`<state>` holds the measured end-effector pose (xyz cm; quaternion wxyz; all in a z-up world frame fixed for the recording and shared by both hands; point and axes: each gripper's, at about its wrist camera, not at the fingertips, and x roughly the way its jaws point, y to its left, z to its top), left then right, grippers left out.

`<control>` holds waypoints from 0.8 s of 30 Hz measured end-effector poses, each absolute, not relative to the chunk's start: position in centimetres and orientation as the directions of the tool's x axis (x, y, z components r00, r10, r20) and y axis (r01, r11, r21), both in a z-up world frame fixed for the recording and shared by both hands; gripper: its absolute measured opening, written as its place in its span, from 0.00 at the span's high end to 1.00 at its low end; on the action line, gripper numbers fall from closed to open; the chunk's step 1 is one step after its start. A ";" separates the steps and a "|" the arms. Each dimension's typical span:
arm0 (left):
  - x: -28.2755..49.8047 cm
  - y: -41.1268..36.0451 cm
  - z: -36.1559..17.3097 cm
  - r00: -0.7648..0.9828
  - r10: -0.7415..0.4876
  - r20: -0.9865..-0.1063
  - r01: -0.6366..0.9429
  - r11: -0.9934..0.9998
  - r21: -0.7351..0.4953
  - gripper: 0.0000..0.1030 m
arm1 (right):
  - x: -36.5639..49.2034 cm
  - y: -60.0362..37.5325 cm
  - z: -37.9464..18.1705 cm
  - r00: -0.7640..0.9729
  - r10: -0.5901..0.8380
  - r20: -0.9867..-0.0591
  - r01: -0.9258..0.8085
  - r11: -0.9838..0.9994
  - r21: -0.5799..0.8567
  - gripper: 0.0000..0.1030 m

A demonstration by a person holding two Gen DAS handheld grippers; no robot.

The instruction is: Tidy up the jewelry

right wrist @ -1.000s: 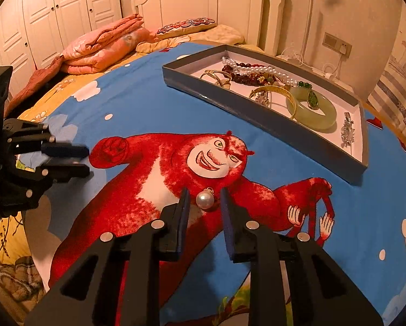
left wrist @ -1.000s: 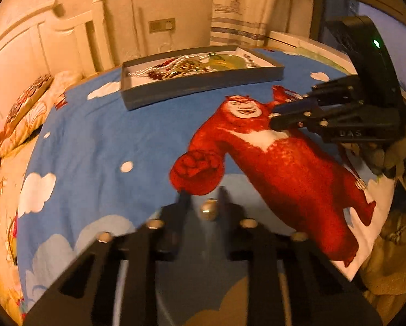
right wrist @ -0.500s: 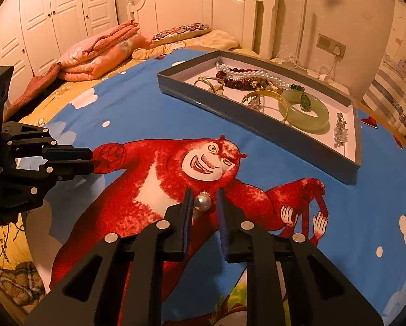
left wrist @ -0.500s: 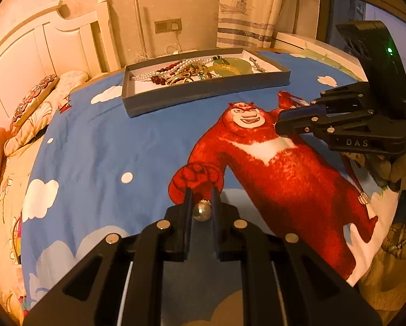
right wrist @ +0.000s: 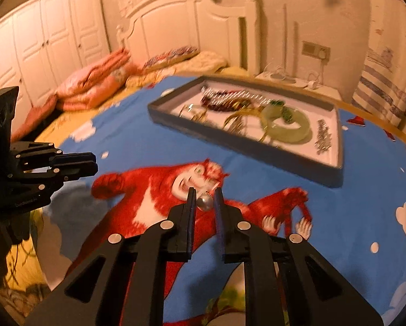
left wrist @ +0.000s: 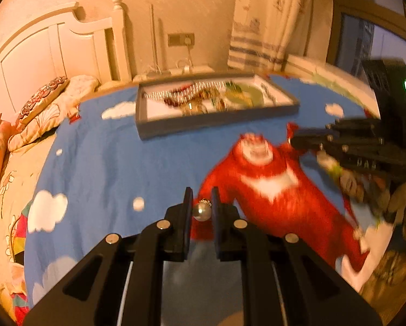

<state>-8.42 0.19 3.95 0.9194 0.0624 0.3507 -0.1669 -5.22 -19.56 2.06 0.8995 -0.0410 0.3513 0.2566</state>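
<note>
My left gripper (left wrist: 201, 198) is shut on a pearl earring (left wrist: 202, 212) and holds it above the blue bedspread. My right gripper (right wrist: 205, 194) is shut on a second pearl earring (right wrist: 205, 201) over the red bear print. A grey jewelry tray (left wrist: 216, 121) lies farther up the bed, also in the right wrist view (right wrist: 257, 152). It holds a pearl necklace (right wrist: 230, 95), a green jade bangle (right wrist: 287, 127), gold bangles and a brooch (right wrist: 322, 135). The right gripper shows in the left wrist view (left wrist: 298, 140), and the left gripper in the right wrist view (right wrist: 94, 163).
The bedspread (left wrist: 107, 168) has a red bear print (left wrist: 273, 187). Pillows (left wrist: 40, 100) and folded orange quilts (right wrist: 94, 87) lie by the white headboard (right wrist: 175, 24). A wardrobe (right wrist: 40, 40) stands at the left, a curtain (left wrist: 260, 27) at the back.
Both grippers closed on their pearl earrings, lifted them off the bedspread and moved up and toward the tray. Both views are blurred by motion now.
</note>
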 end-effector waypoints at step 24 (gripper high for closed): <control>5.9 -3.6 6.1 0.806 -0.290 -0.515 0.174 0.949 -0.262 0.12 | 2.6 -24.7 3.6 0.791 0.346 -0.505 -0.245 0.935 0.258 0.48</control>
